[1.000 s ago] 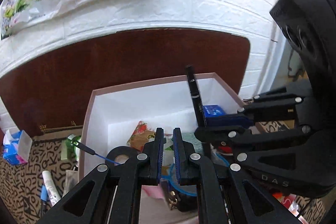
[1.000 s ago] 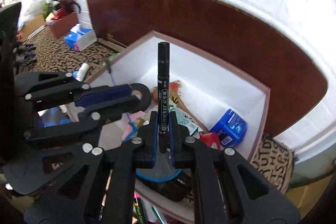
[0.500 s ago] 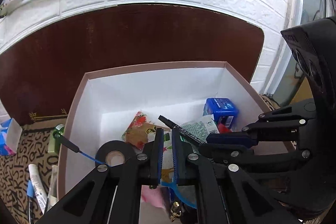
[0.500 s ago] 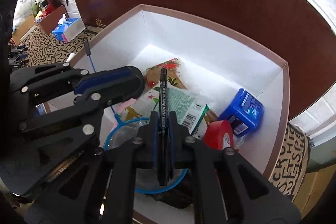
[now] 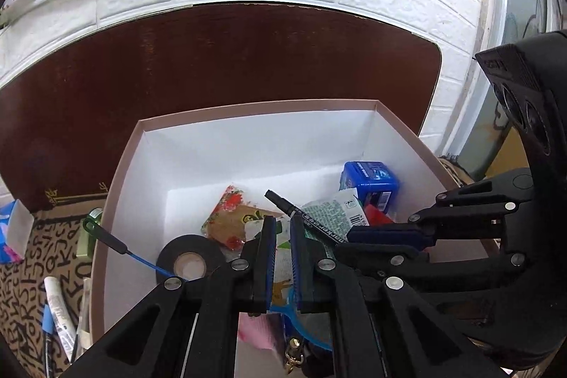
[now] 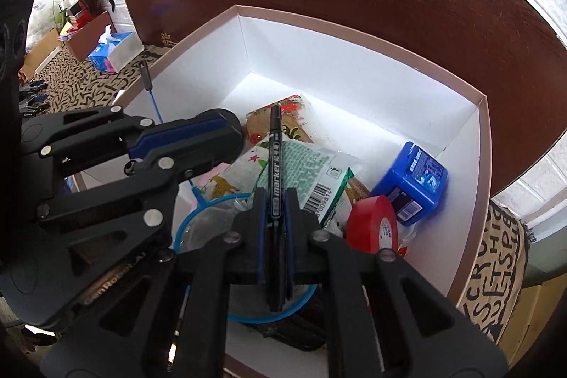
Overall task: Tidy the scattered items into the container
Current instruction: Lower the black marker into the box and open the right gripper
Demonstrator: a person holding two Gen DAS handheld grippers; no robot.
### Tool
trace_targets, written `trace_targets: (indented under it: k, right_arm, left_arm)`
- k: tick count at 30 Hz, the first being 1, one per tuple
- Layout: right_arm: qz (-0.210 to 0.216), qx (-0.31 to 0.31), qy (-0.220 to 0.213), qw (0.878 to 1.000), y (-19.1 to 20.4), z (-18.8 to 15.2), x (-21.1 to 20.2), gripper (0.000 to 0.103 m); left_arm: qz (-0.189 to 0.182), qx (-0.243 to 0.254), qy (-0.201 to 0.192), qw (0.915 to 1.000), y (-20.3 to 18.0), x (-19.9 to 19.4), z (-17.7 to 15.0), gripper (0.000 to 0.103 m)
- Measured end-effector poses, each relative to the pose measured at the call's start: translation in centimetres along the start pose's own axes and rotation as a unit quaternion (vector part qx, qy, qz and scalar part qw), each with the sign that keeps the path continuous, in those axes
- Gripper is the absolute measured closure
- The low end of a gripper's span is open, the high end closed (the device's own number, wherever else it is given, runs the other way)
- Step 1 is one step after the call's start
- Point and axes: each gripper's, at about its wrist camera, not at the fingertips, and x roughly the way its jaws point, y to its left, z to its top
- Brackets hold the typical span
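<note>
The container is a white box with a pinkish rim [image 5: 255, 105] [image 6: 354, 34]. My right gripper [image 6: 274, 215] is shut on a black marker [image 6: 274, 162], whose capped end points forward low over a green-and-white packet [image 6: 308, 165] inside the box. In the left wrist view the marker [image 5: 294, 211] sticks out leftward from the right gripper [image 5: 354, 240]. My left gripper [image 5: 283, 257] is shut with nothing between its pads; it hangs over the box's near part, beside the right one, and shows in the right wrist view as the left gripper [image 6: 230, 133].
Inside lie a black tape roll [image 5: 189, 263], a red tape roll [image 6: 372, 225], a blue box [image 6: 411, 186], snack packets [image 5: 230, 218] and a blue-rimmed net [image 6: 198, 222]; its handle [image 5: 106, 238] overhangs the left wall. A white tube [image 5: 58, 310] and tissue pack [image 6: 113, 52] lie on the patterned mat.
Both grippers have sunk toward the box. The marker, seen against the brown board a second ago, now points down into the box over the packets. The last half second shows almost no movement.
</note>
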Motion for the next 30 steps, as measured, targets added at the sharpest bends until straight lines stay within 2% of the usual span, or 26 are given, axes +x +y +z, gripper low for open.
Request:
trace_targets:
  k: [10, 17, 23, 30]
  right_arm:
    - [0.006, -0.002, -0.005, 1.0, 0.0, -0.4, -0.2, 0.092]
    - [0.017, -0.009, -0.011, 1.0, 0.1, -1.0, -0.7, 0.092]
    - [0.005, -0.008, -0.027, 1.0, 0.1, -1.5, -1.5, 0.092]
    - [0.018, 0.01, -0.055, 0.998, -0.4, -2.2, -3.1, 0.092]
  left_arm:
    - [-0.02, -0.003, 0.004, 0.9998, 0.2, 0.5, 0.2, 0.097]
    - [-0.04, -0.014, 0.023, 0.9988, 0.3, 1.7, 0.6, 0.097]
    - [-0.049, -0.022, 0.037, 0.9979, 0.3, 2.6, 0.5, 0.097]
    - [-0.065, -0.039, 0.047, 0.996, 0.2, 3.3, 0.2, 0.097]
